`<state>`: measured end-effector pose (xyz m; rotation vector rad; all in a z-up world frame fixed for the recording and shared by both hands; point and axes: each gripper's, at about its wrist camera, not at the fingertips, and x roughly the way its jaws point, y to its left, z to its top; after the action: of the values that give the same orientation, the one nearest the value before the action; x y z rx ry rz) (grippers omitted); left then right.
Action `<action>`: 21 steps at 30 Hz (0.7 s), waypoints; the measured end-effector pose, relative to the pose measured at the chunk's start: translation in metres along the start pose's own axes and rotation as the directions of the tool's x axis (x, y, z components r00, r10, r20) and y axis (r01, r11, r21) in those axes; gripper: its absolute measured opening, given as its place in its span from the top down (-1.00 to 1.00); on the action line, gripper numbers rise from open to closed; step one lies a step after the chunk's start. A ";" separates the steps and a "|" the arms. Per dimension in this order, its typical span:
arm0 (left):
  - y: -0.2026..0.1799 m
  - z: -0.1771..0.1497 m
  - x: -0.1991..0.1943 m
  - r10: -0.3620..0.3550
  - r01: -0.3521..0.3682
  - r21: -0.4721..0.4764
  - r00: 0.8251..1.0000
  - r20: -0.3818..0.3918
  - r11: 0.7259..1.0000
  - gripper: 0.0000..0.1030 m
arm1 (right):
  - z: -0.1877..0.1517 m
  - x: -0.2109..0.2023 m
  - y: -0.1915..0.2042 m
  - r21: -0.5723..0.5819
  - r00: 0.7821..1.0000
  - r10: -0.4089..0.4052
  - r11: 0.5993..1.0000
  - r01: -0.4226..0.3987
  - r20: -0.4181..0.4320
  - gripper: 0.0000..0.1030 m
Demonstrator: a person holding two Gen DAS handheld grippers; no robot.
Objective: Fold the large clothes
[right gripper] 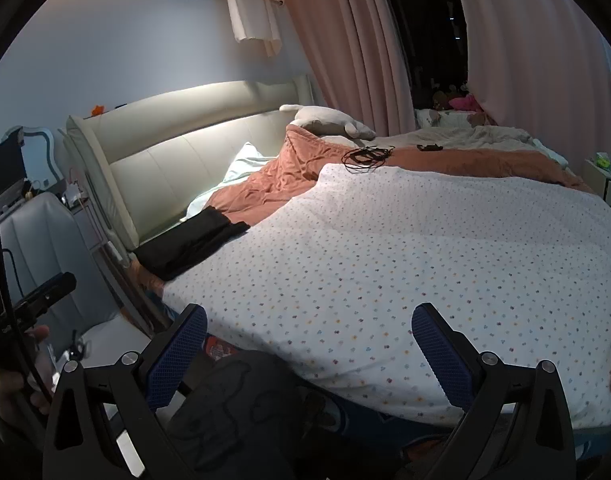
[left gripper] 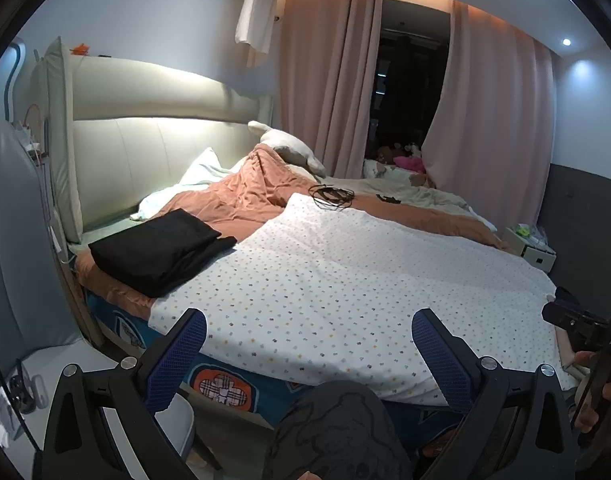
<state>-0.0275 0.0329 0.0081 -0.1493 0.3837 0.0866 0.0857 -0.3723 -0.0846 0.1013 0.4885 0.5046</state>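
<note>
A folded black garment (left gripper: 159, 250) lies on the bed's left side near the headboard; it also shows in the right wrist view (right gripper: 193, 246). A white dotted cloth (left gripper: 345, 280) is spread flat over the bed, also seen in the right wrist view (right gripper: 405, 280). My left gripper (left gripper: 309, 340) is open and empty, held above the cloth's near edge. My right gripper (right gripper: 309, 336) is open and empty, also above the near edge. A grey printed garment (left gripper: 337, 432) sits low between the fingers, worn by the person (right gripper: 241, 412).
An orange duvet (left gripper: 241, 196) is bunched toward the padded headboard (left gripper: 145, 152). A black cable coil (left gripper: 331, 196) lies on the bed. Pink curtains (left gripper: 329, 80) hang behind. A small nightstand (left gripper: 531, 246) stands at the far right. A grey chair (right gripper: 41, 240) stands left of the bed.
</note>
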 end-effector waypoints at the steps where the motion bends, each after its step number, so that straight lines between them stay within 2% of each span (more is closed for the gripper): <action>1: 0.000 0.000 0.000 -0.001 0.001 -0.001 1.000 -0.001 1.000 -1.00 | 0.000 0.000 0.000 0.001 1.000 0.001 1.000 -0.001 0.000 -0.99; 21: -0.002 -0.004 -0.011 0.021 -0.021 0.007 1.000 0.011 1.000 -1.00 | -0.004 0.001 0.003 0.013 1.000 0.005 1.000 -0.005 -0.007 -0.99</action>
<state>-0.0393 0.0294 0.0087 -0.1372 0.3746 0.1071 0.0833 -0.3694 -0.0884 0.1130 0.4984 0.5072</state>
